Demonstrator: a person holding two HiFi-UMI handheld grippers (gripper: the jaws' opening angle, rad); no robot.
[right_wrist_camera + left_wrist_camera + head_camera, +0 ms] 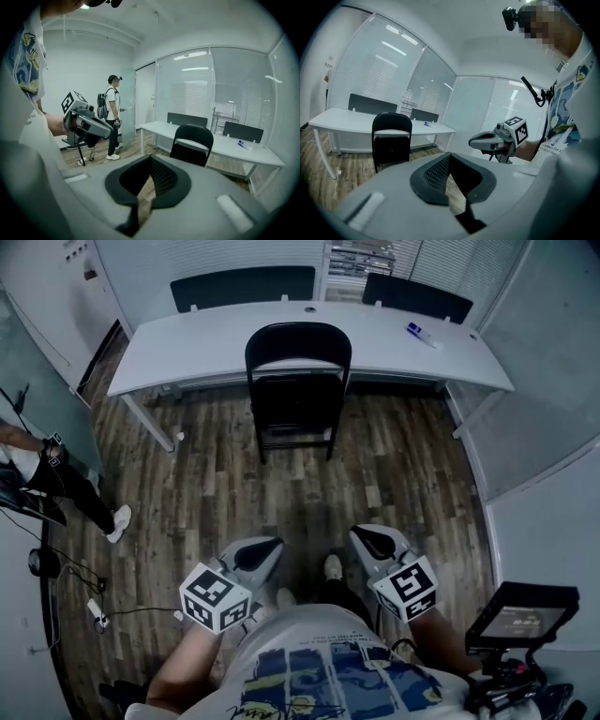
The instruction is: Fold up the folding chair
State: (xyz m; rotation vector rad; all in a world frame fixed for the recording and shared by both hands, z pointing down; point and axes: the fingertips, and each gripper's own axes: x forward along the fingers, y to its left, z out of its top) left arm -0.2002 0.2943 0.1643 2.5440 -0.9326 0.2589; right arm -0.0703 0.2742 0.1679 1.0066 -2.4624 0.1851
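One black folding chair [298, 381], unfolded, upright against one white table [187, 348], well apart from both grippers. Left gripper [270, 547] and right gripper [364, 536]: jaws closed together, empty. One bystander [80, 498] at left.

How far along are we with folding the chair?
Done: nothing yet. The folding chair stands on its legs by the table and looks open. In hand: nothing. The left tool and right tool are shut, empty and well short of it. Left: approach, grip, fold it flat.
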